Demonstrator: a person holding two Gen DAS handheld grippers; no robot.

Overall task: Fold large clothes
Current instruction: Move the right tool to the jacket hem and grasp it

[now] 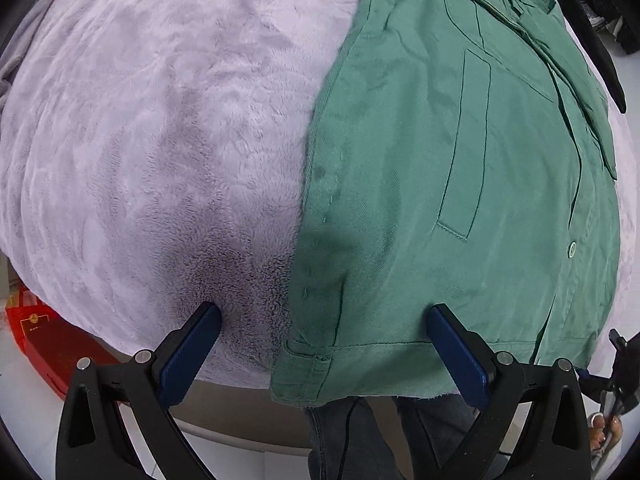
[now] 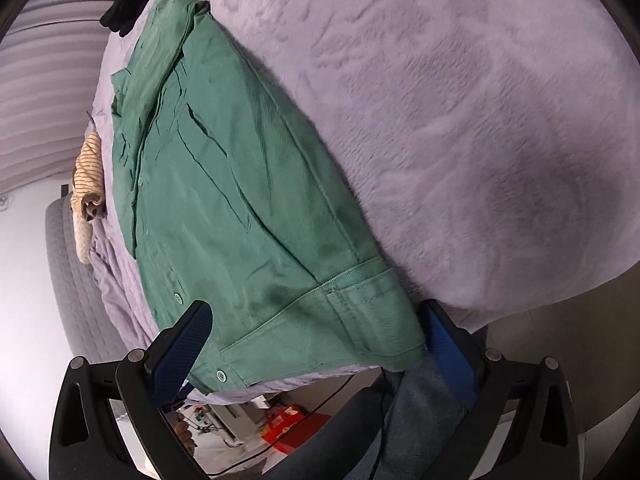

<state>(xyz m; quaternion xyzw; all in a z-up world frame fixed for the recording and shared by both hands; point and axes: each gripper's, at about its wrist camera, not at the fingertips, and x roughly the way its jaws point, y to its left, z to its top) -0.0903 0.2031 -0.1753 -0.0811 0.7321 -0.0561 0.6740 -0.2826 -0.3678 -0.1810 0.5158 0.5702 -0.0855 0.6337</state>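
Across the lilac fleece blanket [image 1: 160, 140] lies the green jacket [image 1: 440, 160]; the left gripper [image 1: 324, 344] and right gripper [image 2: 316, 336] both gape at its hem.

Soft, even indoor light, faint shadows near the lens, sharp centres, strong fisheye bending at dark edges.

I am seeing a green jacket [image 1: 460, 184] on a fuzzy pale purple blanket [image 1: 160, 140]. My jaws are showing blue pads [image 1: 188, 356] on black arms.
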